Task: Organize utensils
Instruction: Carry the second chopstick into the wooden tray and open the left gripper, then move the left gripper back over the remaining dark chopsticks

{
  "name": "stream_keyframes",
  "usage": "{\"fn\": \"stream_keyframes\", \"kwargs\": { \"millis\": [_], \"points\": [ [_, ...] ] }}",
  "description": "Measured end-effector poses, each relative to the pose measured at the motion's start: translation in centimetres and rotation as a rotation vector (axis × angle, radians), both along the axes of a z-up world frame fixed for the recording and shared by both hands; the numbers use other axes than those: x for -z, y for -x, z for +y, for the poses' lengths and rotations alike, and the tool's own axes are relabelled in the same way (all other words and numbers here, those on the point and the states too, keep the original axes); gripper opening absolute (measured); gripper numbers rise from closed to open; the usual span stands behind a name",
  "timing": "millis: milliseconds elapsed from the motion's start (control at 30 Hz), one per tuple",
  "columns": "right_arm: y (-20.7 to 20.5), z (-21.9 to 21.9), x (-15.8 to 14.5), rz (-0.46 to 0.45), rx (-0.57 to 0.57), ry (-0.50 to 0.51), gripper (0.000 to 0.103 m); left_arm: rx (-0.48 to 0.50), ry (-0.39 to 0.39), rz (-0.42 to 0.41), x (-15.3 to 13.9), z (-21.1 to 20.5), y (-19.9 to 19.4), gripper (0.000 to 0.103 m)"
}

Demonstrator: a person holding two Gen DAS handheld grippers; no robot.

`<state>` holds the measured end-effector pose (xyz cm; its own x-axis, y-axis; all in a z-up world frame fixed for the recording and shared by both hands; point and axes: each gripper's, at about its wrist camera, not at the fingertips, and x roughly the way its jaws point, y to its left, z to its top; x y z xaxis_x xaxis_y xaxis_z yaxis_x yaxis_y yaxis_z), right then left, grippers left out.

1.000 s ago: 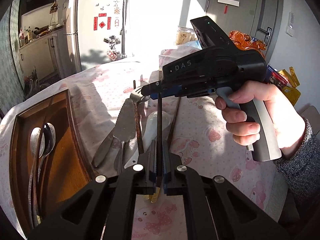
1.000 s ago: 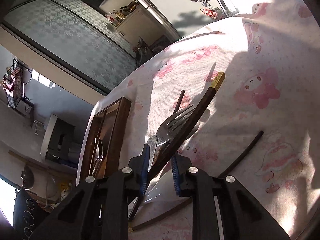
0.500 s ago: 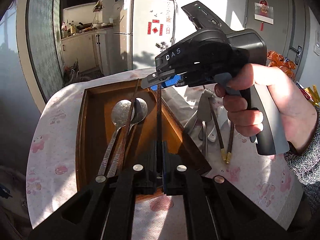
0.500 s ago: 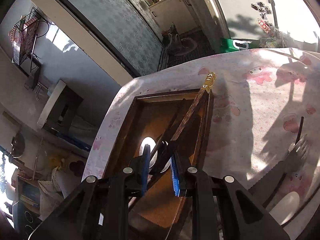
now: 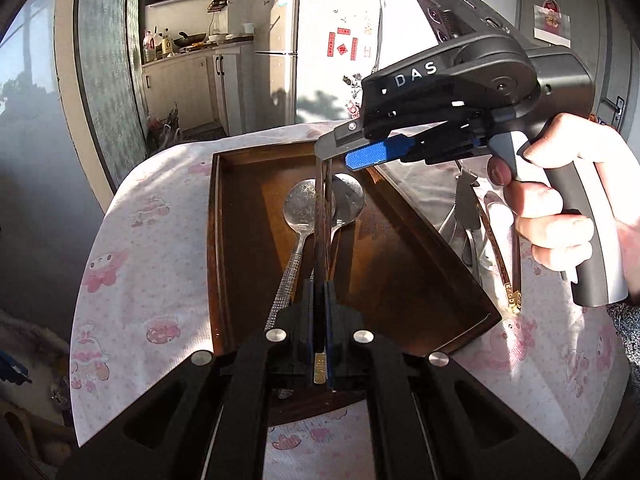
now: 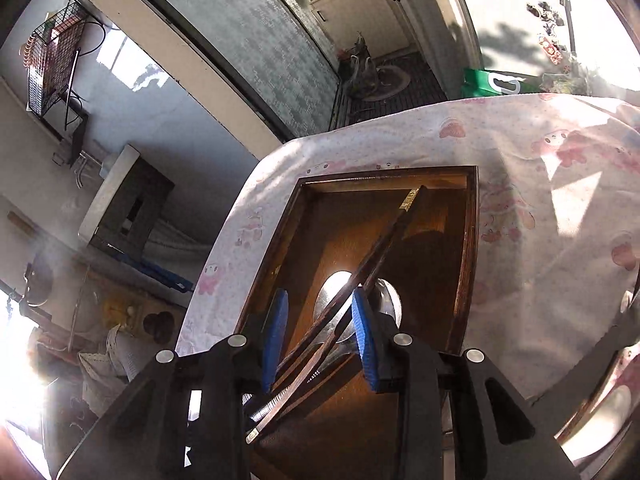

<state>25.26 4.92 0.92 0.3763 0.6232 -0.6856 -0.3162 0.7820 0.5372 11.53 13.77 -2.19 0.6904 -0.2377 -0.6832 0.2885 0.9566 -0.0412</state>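
The left tongs (image 5: 319, 312) clamp a chopstick (image 5: 320, 240) lengthwise over the wooden tray (image 5: 400, 280), presumably to lay it beside the spoons (image 5: 304, 208) (two, bowls side by side); the right tongs (image 6: 320, 332) stand parted around its tip.

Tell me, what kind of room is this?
Most likely a home kitchen with a dining table. There is a fridge with magnets, a counter with bottles and a pan, and a wooden tray holding spoons on a pink cartoon tablecloth.
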Motion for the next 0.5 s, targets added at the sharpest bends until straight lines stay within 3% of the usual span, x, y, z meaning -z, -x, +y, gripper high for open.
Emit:
{"fn": "stream_keyframes", "kwargs": {
  "millis": [167, 200, 333, 367, 400, 500],
  "points": [
    [1.3, -3.0, -1.1, -0.025, 0.016, -0.019, 0.044, -0.008, -0.013, 0.028, 0.6, 0.4, -1.0, 0.007],
    [1.5, -3.5, -1.3, -0.029, 0.017, -0.018, 0.048, -0.016, -0.016, 0.033, 0.8, 0.5, -1.2, 0.011],
    [3.1, -6.3, -1.7, -0.044, 0.024, -0.005, 0.054, -0.052, -0.012, 0.039, 1.4, 0.8, -1.7, 0.048],
    [3.4, -7.1, -1.8, -0.049, 0.027, 0.002, 0.054, -0.057, -0.019, 0.034, 1.5, 0.8, -1.8, 0.052],
    [3.9, -8.0, -2.0, -0.055, 0.033, 0.008, 0.055, -0.056, -0.025, 0.025, 1.5, 0.7, -1.7, 0.065],
    [5.2, -10.7, -2.7, -0.084, 0.053, 0.019, 0.059, -0.044, -0.065, -0.031, 0.9, 0.0, -1.3, 0.077]
  ]
}}
